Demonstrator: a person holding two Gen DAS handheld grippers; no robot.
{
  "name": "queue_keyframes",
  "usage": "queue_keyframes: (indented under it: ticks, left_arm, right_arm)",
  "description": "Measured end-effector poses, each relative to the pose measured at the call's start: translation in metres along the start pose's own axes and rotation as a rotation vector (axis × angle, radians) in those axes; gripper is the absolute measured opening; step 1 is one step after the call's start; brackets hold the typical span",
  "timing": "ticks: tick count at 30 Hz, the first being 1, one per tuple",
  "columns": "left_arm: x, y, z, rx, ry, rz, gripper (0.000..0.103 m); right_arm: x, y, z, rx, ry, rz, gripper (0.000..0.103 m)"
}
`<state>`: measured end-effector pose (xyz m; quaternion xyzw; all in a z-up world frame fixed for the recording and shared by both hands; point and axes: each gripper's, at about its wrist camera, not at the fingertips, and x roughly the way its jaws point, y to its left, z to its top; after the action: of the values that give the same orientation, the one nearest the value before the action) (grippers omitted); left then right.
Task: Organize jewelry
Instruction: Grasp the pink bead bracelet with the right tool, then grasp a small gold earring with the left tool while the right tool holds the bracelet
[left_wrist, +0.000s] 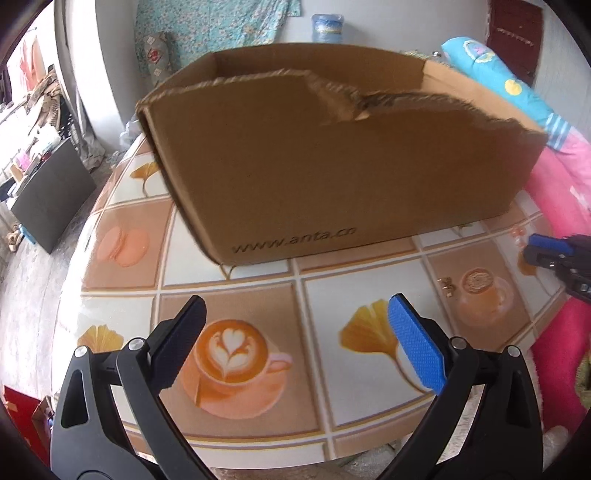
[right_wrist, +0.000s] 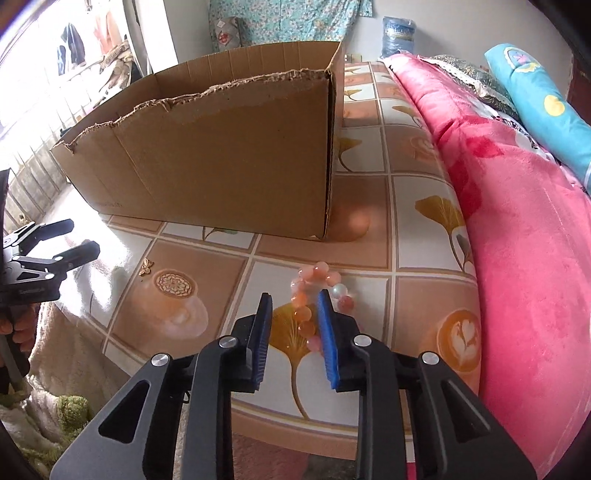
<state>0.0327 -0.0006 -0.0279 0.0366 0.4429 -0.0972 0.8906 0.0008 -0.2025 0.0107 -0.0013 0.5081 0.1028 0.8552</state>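
A bracelet of pink, orange and pale beads (right_wrist: 308, 295) lies on the patterned tablecloth (right_wrist: 229, 273). My right gripper (right_wrist: 294, 297) points down over it. Its blue pads (right_wrist: 327, 325) stand a narrow gap apart with the bracelet's left strand between them; the strand lies against the right pad, apart from the left one. A small gold butterfly-shaped piece (right_wrist: 146, 266) (left_wrist: 447, 286) lies further left. My left gripper (left_wrist: 297, 306) hovers wide open over the table with nothing in it. It shows at the left edge of the right wrist view (right_wrist: 83, 236). The right gripper (left_wrist: 535, 247) shows at the left wrist view's right edge.
A torn-topped brown cardboard box (left_wrist: 332, 166) (right_wrist: 221, 166) stands on the table behind both grippers. A pink blanket (right_wrist: 517, 258) and a blue pillow (right_wrist: 535, 96) border the table on the right. The table edge (left_wrist: 92, 221) drops to the floor on the left.
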Motion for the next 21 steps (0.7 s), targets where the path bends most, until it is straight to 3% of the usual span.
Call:
queue_keyframes:
  ticks: [5, 11, 17, 21]
  left_arm:
    - [-0.011, -0.03, 0.006, 0.079, -0.06, -0.149, 0.094]
    - [-0.002, -0.063, 0.006, 0.184, -0.028, -0.243, 0.058]
    - [0.007, -0.083, 0.002, 0.299, 0.016, -0.268, 0.032]
    - [0.011, -0.084, 0.004, 0.384, 0.036, -0.268, 0.023]
  right_arm:
    - [0.006, -0.004, 0.001, 0.006, 0.006, 0.012, 0.018]
    - [0.009, -0.015, 0.004, 0.03, 0.007, 0.048, 0.012]
    - [0.01, -0.021, 0.002, 0.041, -0.003, 0.089, 0.011]
    - [0.009, -0.025, 0.001, 0.05, -0.006, 0.123, 0.011]
